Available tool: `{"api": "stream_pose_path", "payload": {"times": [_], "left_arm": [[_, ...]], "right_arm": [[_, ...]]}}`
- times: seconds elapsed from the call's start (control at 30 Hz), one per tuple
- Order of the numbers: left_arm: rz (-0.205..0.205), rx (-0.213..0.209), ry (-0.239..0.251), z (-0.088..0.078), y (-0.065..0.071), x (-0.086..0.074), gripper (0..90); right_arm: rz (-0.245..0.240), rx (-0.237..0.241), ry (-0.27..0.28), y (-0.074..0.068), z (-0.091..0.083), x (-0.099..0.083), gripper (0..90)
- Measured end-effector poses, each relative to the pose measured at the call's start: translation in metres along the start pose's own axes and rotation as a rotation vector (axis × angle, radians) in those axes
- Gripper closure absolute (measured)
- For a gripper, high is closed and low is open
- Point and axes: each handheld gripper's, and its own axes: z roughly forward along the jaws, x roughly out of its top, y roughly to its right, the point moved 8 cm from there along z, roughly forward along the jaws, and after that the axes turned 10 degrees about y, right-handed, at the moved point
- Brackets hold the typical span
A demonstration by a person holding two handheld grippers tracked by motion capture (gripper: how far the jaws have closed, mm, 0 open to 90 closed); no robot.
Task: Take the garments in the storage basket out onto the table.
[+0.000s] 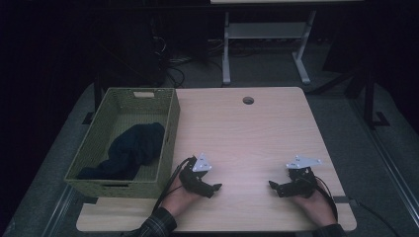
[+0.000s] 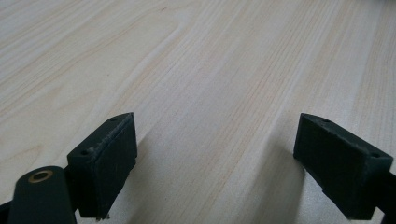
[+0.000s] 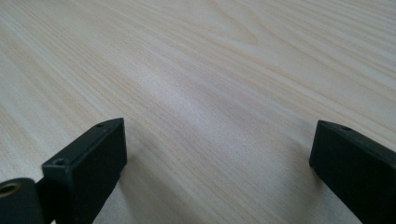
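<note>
Pale wooden table (image 1: 247, 133): dark cloth (image 1: 129, 148) in basket (image 1: 170, 143) lies at ten o'clock of the nearer left gripper (image 1: 213, 189); both it and right gripper (image 1: 274, 187) gape empty.

The dark navy cloth (image 1: 129, 150) lies crumpled inside the green woven basket (image 1: 170, 133), at about 9 o'clock on the table. It is bunched in 1 soft heap, thicker toward 1 o'clock of the basket, with a thin end stretched toward 7 o'clock, touching the basket floor.

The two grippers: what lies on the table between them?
Nothing: in the high view, only bare wood of the table separates the left gripper and the right gripper.
</note>
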Motion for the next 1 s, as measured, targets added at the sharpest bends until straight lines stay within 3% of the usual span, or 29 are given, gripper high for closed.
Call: {"api": "stream_pose_path", "payload": {"times": [0.3, 0.7, 1.0], "left_arm": [[0.004, -0.006, -0.005, 0.0017, -0.0016, 0.0016, 13.3], [0.016, -0.016, -0.093, 0.0034, -0.0011, 0.0059, 13.6], [0.016, -0.013, -0.115, 0.0004, -0.0046, 0.0049, 13.8]], "right_arm": [[0.006, -0.001, -0.003, -0.0005, -0.0002, -0.0002, 3.5], [0.002, 0.002, -0.005, -0.0007, -0.0012, -0.0011, 3.5], [0.002, 0.002, -0.005, -0.0008, -0.0013, -0.0011, 3.5]]}}
